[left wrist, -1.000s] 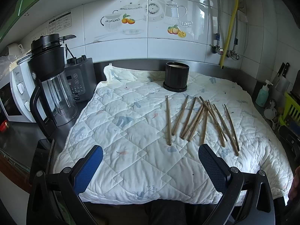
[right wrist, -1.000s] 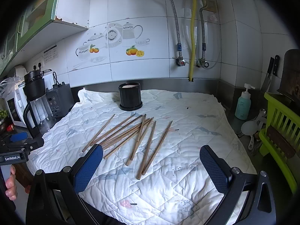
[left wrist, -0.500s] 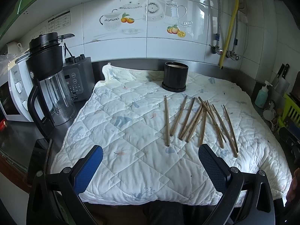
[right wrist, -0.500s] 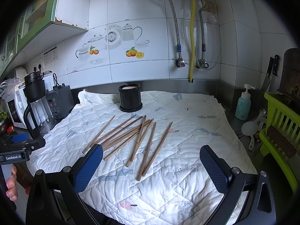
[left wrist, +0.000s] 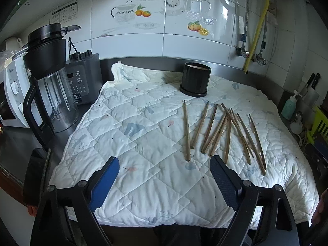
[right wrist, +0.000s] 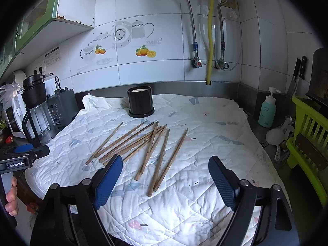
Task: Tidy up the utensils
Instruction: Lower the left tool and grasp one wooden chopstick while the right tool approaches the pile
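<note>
Several brown wooden chopsticks (left wrist: 221,131) lie loose and partly crossed on a white quilted cloth (left wrist: 143,135); they also show in the right wrist view (right wrist: 143,143). A black cylindrical holder (left wrist: 195,79) stands upright behind them near the wall, also in the right wrist view (right wrist: 140,102). My left gripper (left wrist: 164,176) is open and empty, above the cloth's front edge, just short of the chopstick ends. My right gripper (right wrist: 165,174) is open and empty, over the near chopstick ends. The left gripper's body shows at the left edge of the right wrist view (right wrist: 22,155).
A black blender jug (left wrist: 49,86), a dark appliance (left wrist: 82,82) and a white microwave (left wrist: 10,94) stand left of the cloth. A soap bottle (right wrist: 267,110), knives (right wrist: 298,71) and a green rack (right wrist: 307,135) are on the right. Pipes (right wrist: 211,30) run down the tiled wall.
Both grippers have shifted slightly; the left view has drifted a little right and forward toward the chopsticks. Chopsticks and holder have not moved. Both grippers stay open.
</note>
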The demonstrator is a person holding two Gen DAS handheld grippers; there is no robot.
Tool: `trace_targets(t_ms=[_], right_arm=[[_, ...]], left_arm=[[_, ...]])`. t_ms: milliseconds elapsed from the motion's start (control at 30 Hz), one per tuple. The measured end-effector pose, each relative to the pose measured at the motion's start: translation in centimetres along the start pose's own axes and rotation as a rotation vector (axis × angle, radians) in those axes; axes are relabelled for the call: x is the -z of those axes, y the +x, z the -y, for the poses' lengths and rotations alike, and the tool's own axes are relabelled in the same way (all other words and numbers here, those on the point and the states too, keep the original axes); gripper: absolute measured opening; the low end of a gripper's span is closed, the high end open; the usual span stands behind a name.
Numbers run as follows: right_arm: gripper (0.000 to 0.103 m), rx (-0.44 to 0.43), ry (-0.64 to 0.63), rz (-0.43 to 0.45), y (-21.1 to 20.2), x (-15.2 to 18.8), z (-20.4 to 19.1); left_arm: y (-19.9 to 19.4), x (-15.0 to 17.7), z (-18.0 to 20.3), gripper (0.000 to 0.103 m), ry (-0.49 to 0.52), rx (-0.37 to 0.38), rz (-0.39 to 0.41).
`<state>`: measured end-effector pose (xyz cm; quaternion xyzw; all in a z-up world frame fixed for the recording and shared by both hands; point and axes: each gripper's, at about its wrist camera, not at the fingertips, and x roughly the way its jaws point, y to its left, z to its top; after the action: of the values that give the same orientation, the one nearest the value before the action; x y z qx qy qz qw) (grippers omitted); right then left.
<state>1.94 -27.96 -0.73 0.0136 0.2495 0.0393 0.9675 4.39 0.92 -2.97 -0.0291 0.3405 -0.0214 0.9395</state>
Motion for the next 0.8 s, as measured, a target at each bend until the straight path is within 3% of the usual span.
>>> trace_targets(t_ms=[200,400,533,667,800], right_arm=[[0.077,0.009,0.001,-0.033,1.6,0.5,0.4],[0.061,-0.003,-0.004,-0.083,3.7,1.1,0.5],[0.058,-0.006,-0.008,-0.113,4.9,1.3,0.5],[0.053,-0.016,-0.001,-0.133,6.1,1.4,0.6],[0.050,-0.025,-0.008,-0.152,7.2,1.5,0.4]], left_arm=[[3.0,-0.1,0.4,0.084,0.023,0.041,-0.033],[7.0,0.2,2.1,0.059,0.070,0.104,-0.074],[10.2,0.3,3.0,0.044,0.096,0.130,-0.111],[13.0,0.2,3.3,0.037,0.096,0.144,-0.145],[15.2,0.1,3.2,0.024,0.085,0.151,-0.174]])
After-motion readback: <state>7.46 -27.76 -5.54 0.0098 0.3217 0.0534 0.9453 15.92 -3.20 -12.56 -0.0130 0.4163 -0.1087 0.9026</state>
